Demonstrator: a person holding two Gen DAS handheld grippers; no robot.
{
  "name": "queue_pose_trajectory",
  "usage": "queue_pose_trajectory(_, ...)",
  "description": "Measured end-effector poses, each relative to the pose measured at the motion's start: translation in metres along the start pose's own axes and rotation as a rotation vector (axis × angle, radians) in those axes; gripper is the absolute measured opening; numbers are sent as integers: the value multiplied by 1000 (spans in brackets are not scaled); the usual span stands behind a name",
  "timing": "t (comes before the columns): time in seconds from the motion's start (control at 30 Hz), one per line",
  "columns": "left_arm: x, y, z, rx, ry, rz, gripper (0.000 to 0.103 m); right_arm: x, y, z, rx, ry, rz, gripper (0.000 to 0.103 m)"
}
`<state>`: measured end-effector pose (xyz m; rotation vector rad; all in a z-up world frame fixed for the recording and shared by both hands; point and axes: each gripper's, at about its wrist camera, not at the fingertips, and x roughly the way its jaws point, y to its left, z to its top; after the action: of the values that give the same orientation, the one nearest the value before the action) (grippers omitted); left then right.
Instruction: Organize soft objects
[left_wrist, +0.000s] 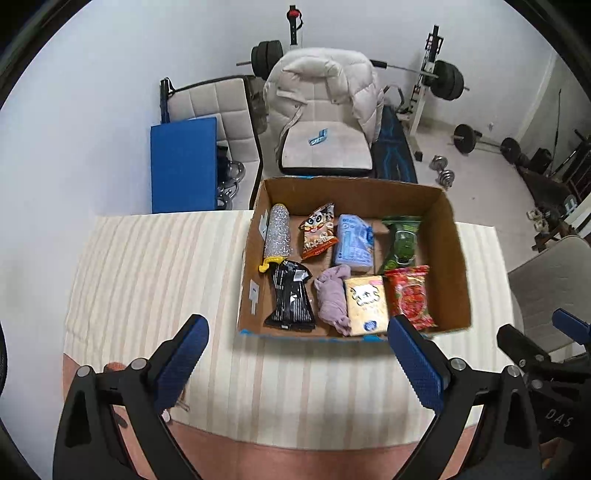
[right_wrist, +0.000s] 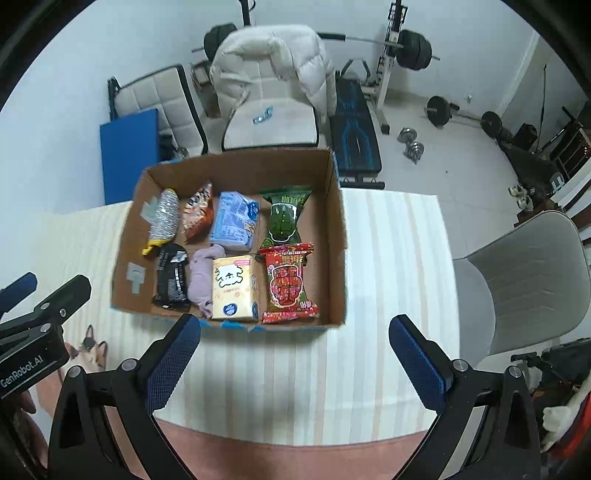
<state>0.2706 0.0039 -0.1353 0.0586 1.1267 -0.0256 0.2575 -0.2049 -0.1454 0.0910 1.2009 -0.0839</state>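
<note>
A cardboard box (left_wrist: 447, 266) (right_wrist: 334, 236) stands on the striped table and holds several soft items in two rows: a silver scrubber (left_wrist: 279, 230), an orange snack bag (left_wrist: 318, 232), a blue tissue pack (left_wrist: 352, 240), a green packet (left_wrist: 400, 242), a black packet (left_wrist: 291, 299), a lilac cloth (left_wrist: 332, 299), a yellow tissue pack (left_wrist: 365, 304) and a red packet (left_wrist: 410, 295). My left gripper (left_wrist: 299, 354) is open and empty, in front of the box. My right gripper (right_wrist: 295, 350) is open and empty, also in front of the box.
The striped table (left_wrist: 155, 280) (right_wrist: 391, 266) extends left and right of the box. Behind it are a chair with a white jacket (left_wrist: 321, 92), a blue panel (left_wrist: 183, 162) and gym weights. A grey chair (right_wrist: 524, 280) stands at the right.
</note>
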Motion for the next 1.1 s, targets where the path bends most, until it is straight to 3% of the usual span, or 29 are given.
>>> queue_pose_trajectory(0.4,-98,5,-40,-7,-76,-49,99,-120,-5,-52,-14,-107,25,103)
queue_pose_trajectory(0.7,-147,2,-70,18,-101,-84,99,-192,2,-86,-34,-181,26,103)
queue_pose_trajectory(1.1,-180,12,-86,4,-162,-59,99,-228,7,-112,-41,-209,1,103)
